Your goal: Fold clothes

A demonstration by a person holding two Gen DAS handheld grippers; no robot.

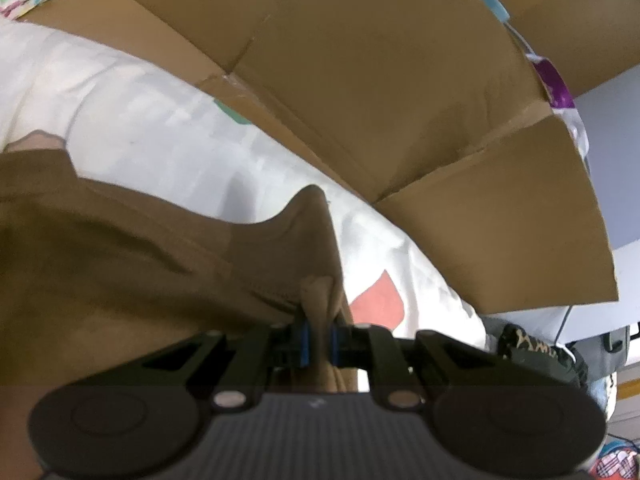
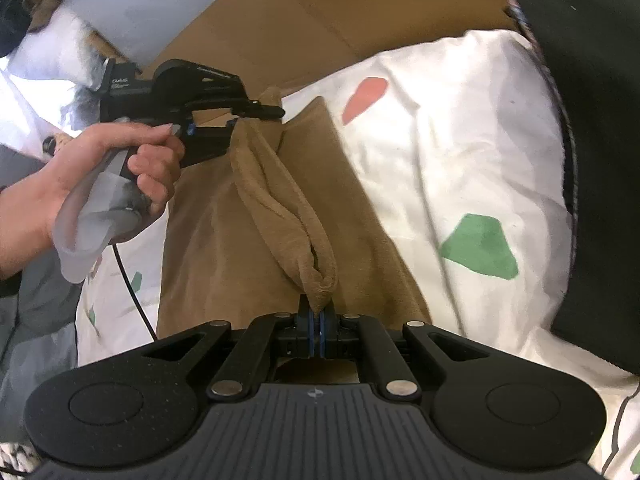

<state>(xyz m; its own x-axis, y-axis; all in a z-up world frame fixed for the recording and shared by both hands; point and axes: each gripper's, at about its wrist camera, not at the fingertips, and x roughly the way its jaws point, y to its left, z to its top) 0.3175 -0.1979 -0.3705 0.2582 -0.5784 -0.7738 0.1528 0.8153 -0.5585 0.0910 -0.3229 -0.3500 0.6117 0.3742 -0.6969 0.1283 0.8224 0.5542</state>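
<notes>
A brown garment [image 2: 224, 240] lies on a white sheet [image 2: 460, 152] with coloured patches. My right gripper [image 2: 316, 320] is shut on a bunched fold of the garment's near edge. My left gripper [image 1: 318, 344] is shut on another bunch of the same brown garment [image 1: 120, 248]. It also shows in the right wrist view [image 2: 264, 112], held in a hand at the far end of the fold. The raised fold runs between the two grippers above the flat part of the garment.
A flattened cardboard box [image 1: 380, 80] lies beyond the sheet. A dark cloth [image 2: 600, 140] lies at the right of the sheet. A cable [image 2: 132, 292] hangs from the left gripper. Clothes and bags lie at the far right [image 1: 560, 92].
</notes>
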